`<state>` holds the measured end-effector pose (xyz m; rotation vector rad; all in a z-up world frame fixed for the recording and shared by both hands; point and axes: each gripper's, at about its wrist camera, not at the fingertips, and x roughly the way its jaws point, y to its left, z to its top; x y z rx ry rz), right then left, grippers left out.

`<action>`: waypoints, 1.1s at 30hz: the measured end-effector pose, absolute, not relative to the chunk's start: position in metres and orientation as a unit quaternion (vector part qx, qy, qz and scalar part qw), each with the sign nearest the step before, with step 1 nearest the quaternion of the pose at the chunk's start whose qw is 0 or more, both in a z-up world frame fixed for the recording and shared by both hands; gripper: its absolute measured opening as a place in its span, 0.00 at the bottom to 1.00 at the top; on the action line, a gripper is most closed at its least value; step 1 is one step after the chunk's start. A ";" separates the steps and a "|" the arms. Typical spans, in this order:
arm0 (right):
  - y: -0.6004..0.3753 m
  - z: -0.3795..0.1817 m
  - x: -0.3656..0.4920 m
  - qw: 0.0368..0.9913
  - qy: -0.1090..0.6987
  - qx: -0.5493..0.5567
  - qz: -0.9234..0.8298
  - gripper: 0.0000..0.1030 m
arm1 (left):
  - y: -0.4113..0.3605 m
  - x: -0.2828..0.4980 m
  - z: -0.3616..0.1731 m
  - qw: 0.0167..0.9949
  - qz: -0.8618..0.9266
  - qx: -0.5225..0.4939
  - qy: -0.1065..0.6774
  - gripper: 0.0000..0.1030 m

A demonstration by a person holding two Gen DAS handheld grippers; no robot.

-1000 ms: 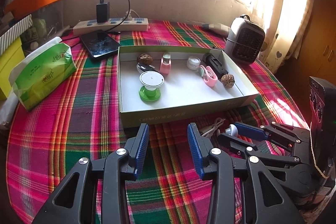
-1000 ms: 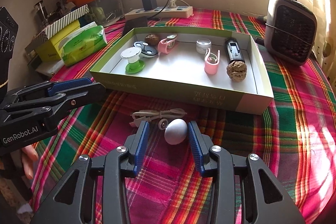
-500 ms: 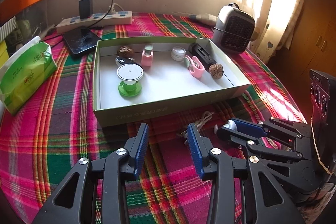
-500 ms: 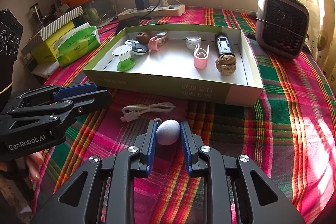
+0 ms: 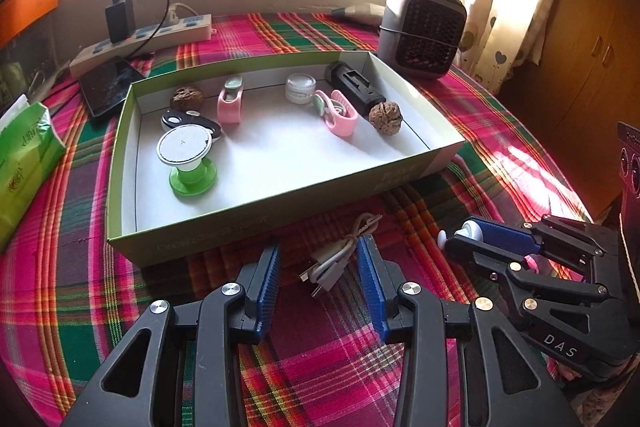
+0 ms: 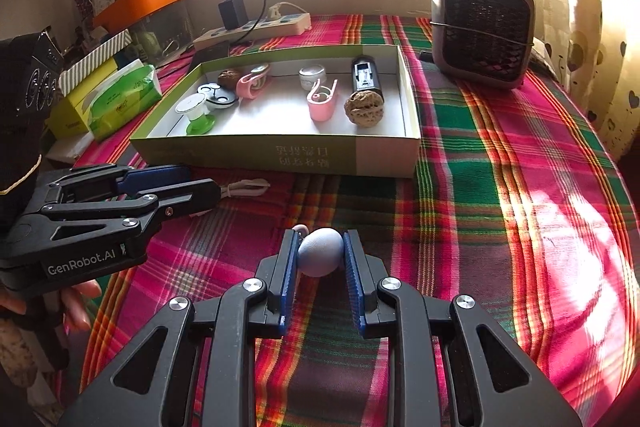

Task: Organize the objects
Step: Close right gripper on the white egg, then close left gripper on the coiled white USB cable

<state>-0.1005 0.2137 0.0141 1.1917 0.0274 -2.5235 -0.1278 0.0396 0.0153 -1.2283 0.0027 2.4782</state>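
Note:
My right gripper is shut on a pale blue egg-shaped object and holds it over the plaid cloth in front of the green box; it also shows in the left wrist view with the egg at its tip. My left gripper is open, its jaws on either side of a coiled white cable lying in front of the box. The box holds two walnuts, pink clips, a green-based stand, a small jar and a black device.
A grey heater stands at the back right. A power strip and a phone lie behind the box. A green tissue pack lies at the left. A plaid cloth covers the table.
My right gripper closed on the egg and lifted it slightly. My left gripper moved right and forward until its open jaws straddle the cable.

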 end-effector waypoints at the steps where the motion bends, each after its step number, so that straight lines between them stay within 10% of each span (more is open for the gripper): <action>1: 0.215 0.014 -0.100 0.174 0.009 0.420 -0.891 0.24 | 0.041 -0.128 0.015 0.191 0.879 -0.437 0.001 0.36; 33: 0.229 0.013 -0.102 0.176 -0.018 0.424 -0.888 0.24 | 0.060 -0.122 0.012 0.184 0.877 -0.444 0.019 0.22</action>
